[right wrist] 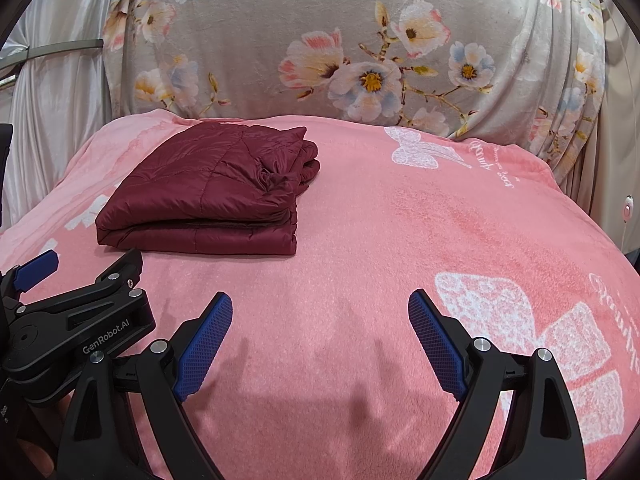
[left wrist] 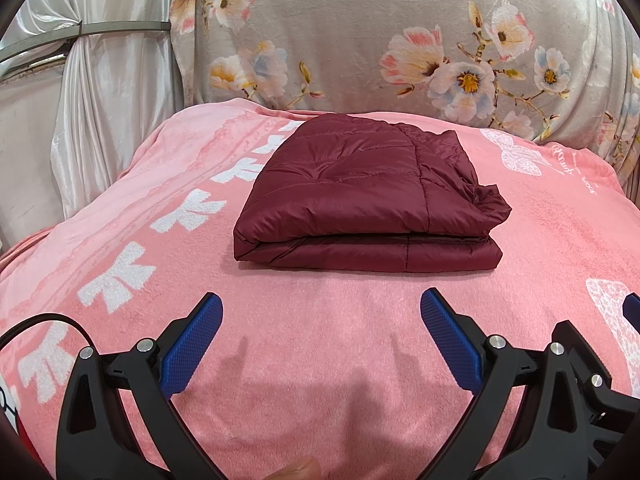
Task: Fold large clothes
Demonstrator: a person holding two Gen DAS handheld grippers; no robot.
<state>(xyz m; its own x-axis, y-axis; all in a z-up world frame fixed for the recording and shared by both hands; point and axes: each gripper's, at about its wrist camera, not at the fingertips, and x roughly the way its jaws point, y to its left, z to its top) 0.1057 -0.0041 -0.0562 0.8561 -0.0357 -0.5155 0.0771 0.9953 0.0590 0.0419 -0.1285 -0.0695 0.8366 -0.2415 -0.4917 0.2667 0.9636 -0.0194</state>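
A dark red quilted jacket lies folded into a thick rectangle on the pink blanket; in the right wrist view the jacket sits left of centre. My left gripper hovers open just in front of the jacket's near edge, nothing between its blue pads. My right gripper is open too, over bare blanket to the right of the jacket and apart from it. The left gripper's black body shows at the lower left of the right wrist view, with one blue pad visible.
The pink blanket with white bow prints covers a raised soft surface. Behind it hangs a grey floral cloth. White satin curtains hang at the left. A small white switch on a cord is at the right edge.
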